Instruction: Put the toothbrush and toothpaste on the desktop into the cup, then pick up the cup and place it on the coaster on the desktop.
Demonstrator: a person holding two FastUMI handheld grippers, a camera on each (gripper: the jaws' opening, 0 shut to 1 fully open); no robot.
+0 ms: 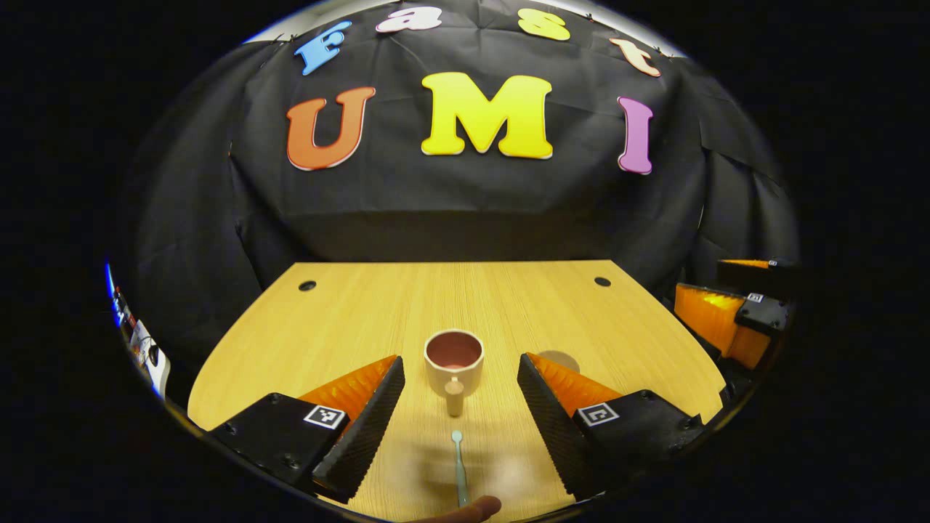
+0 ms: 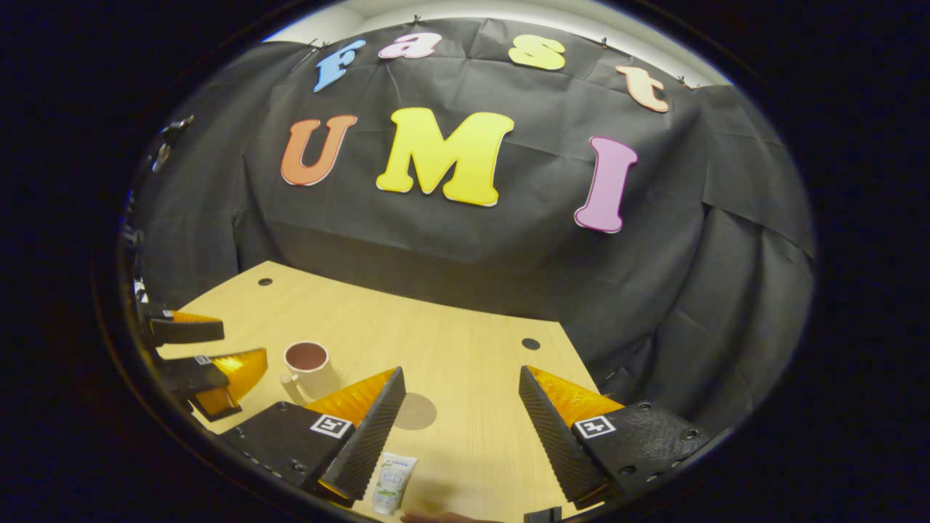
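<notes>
- Left gripper (image 1: 459,414): jaws spread wide, holding nothing, above the wooden desktop (image 1: 349,319).
- One toothbrush (image 1: 459,468) lies flat between its fingers at 6 o'clock, head pointing toward the cup; a fingertip (image 1: 472,510) shows at its near end.
- One cup (image 1: 454,362), empty, stands upright at 12 o'clock just beyond the brush head, its handle turned toward the camera.
- One round coaster (image 1: 558,359) lies at 2 o'clock of the cup, partly behind the finger there.
- Right gripper (image 2: 459,425): jaws likewise wide apart, empty.
- One toothpaste tube (image 2: 393,483) lies flat at 7 o'clock, just beside the finger on that side.
- In the right gripper view the coaster lies at 11 o'clock and the cup farther off at 10 o'clock.
</notes>
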